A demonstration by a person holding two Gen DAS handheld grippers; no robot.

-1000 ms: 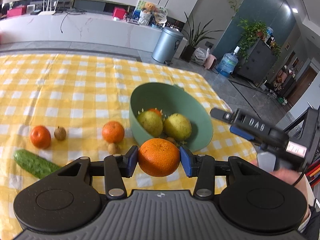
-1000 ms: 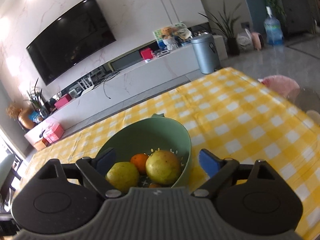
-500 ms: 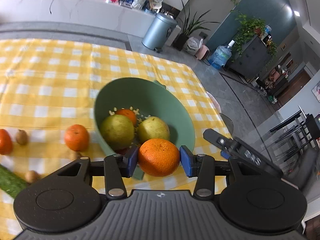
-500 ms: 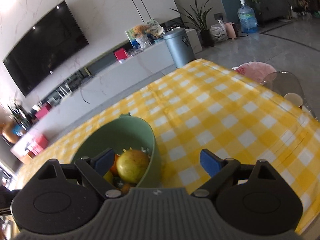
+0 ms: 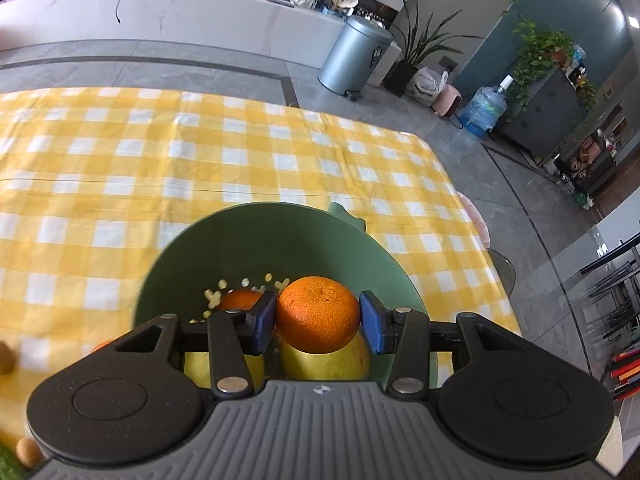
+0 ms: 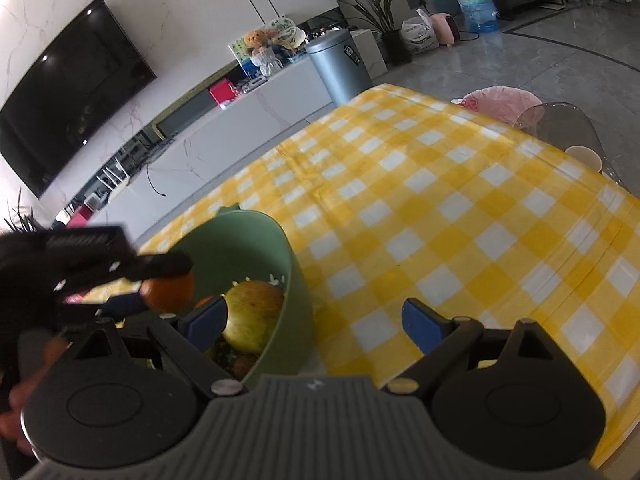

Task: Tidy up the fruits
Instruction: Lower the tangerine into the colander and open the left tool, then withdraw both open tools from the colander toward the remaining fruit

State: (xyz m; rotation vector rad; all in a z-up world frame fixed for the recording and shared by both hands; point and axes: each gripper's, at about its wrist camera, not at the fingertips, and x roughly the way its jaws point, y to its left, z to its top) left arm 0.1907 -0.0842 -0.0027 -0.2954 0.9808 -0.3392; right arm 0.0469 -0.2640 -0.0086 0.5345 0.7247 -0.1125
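In the left wrist view my left gripper [image 5: 318, 322] is shut on an orange [image 5: 318, 314], its blue pads pressing both sides. It hangs over the green bowl [image 5: 248, 240], which holds two yellow-green pears [image 5: 326, 362] and another orange [image 5: 240, 300]. The right wrist view shows the same bowl [image 6: 298, 280] at lower left with a pear [image 6: 252, 316] inside. There the left gripper [image 6: 168, 286] comes in from the left, holding the orange [image 6: 172, 292] above the bowl. My right gripper [image 6: 314, 320] stands open beside the bowl, nothing between its pads.
A yellow checked tablecloth [image 5: 160, 152] covers the table. Small brown fruits [image 5: 26, 450] and a strip of green cucumber [image 5: 6, 466] lie at the lower left edge. Past the table's right side are a clear chair [image 6: 560, 124], a pink seat [image 6: 500, 100] and a cup [image 6: 584, 156].
My left gripper has carried the orange rightward from in front of the bowl to above it. The bowl has slid left in the right wrist view, and the left gripper now shows there.
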